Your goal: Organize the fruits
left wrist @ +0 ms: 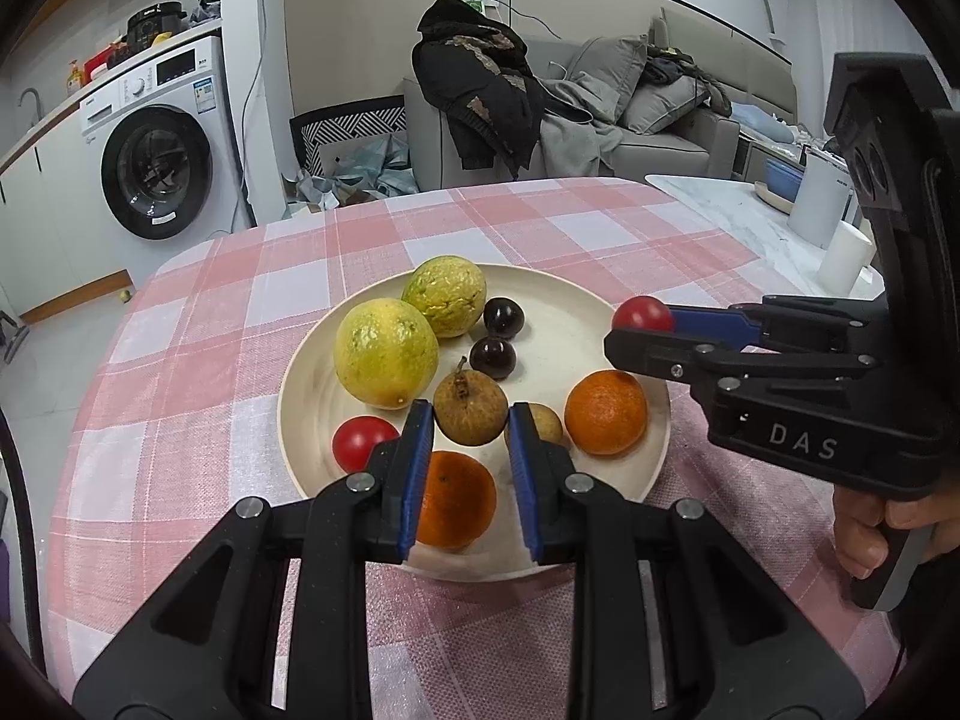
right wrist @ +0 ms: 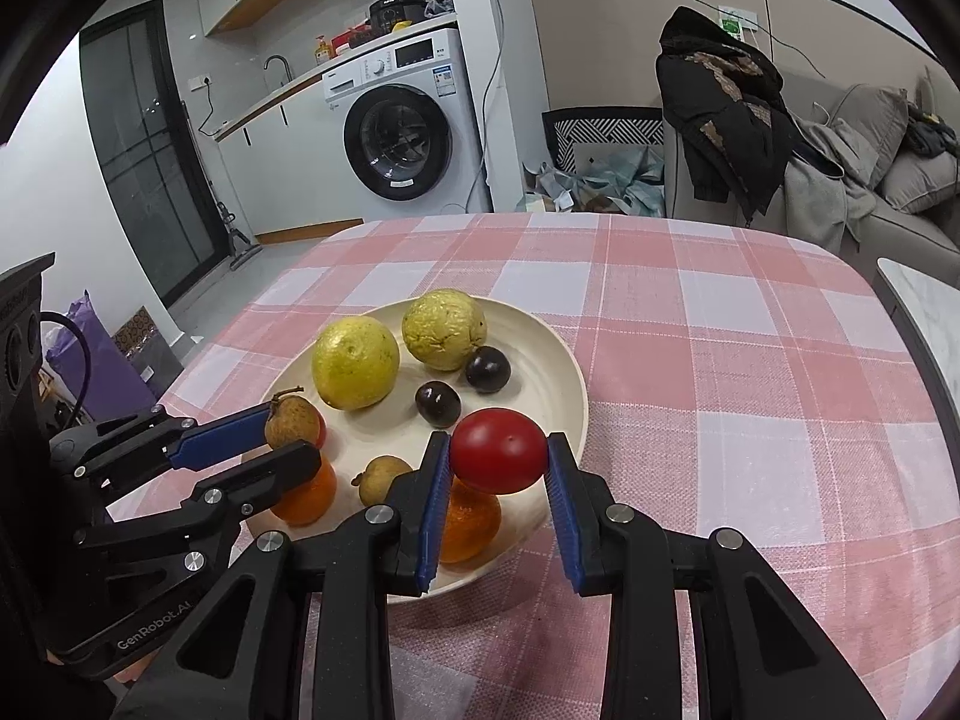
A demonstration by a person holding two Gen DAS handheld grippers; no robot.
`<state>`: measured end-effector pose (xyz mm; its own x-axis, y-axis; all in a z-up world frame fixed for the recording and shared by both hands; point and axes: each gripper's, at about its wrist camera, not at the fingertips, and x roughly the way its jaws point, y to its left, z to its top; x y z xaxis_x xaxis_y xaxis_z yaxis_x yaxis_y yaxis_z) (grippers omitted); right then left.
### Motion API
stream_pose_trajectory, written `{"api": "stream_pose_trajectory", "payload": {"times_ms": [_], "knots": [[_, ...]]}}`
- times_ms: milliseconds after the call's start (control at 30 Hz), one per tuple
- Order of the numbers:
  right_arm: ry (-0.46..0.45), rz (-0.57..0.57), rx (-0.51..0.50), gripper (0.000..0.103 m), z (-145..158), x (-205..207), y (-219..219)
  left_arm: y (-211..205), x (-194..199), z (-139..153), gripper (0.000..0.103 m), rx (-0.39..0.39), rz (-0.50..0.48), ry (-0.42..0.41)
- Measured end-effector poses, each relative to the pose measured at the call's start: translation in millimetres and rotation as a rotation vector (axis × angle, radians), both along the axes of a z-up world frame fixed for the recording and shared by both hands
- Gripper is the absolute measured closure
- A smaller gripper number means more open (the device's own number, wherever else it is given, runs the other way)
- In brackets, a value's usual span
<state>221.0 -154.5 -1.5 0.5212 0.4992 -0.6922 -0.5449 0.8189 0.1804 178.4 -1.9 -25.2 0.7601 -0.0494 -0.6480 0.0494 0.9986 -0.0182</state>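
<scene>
**Right gripper carries a tomato over the plate's edge**

The right gripper has its jaws pinched on a red tomato, held above the near right rim of the cream plate; in the left wrist view the same tomato sits at the tip of that gripper, just off the plate's right side.

The left gripper hangs low over the plate with its jaws spread, a brown longan lying between the tips; whether they touch it cannot be told. In the right wrist view the left gripper reaches in from the left beside that longan.

On the plate lie two yellow-green lemons, two dark plums, two oranges, a second tomato and a smaller longan. The plate rests on the bench's pink checked cloth.
</scene>
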Motion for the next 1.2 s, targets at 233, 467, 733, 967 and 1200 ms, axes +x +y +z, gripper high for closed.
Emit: {"api": "stream_pose_trajectory", "payload": {"times_ms": [233, 467, 733, 967, 1200], "knots": [[0.001, -0.009, -0.013, 0.071, -4, 1, 1, 0, 3, -5, 0.08, 0.002, 0.004, 0.014], [0.002, -0.006, -0.025, 0.07, -5, 2, 2, 1, 5, -7, 0.08, -0.001, 0.006, 0.013], [-0.064, -0.004, -0.026, 0.054, 7, -8, -3, 7, -5, 0, 0.077, -0.019, 0.015, -0.009], [-0.127, 0.008, -0.022, 0.007, 14, -28, -14, 21, -31, 14, 0.022, -0.02, 0.062, -0.082], [-0.184, 0.049, 0.045, 0.0, 24, -48, -25, 30, -70, 30, 0.001, -0.051, 0.059, -0.189]]}}
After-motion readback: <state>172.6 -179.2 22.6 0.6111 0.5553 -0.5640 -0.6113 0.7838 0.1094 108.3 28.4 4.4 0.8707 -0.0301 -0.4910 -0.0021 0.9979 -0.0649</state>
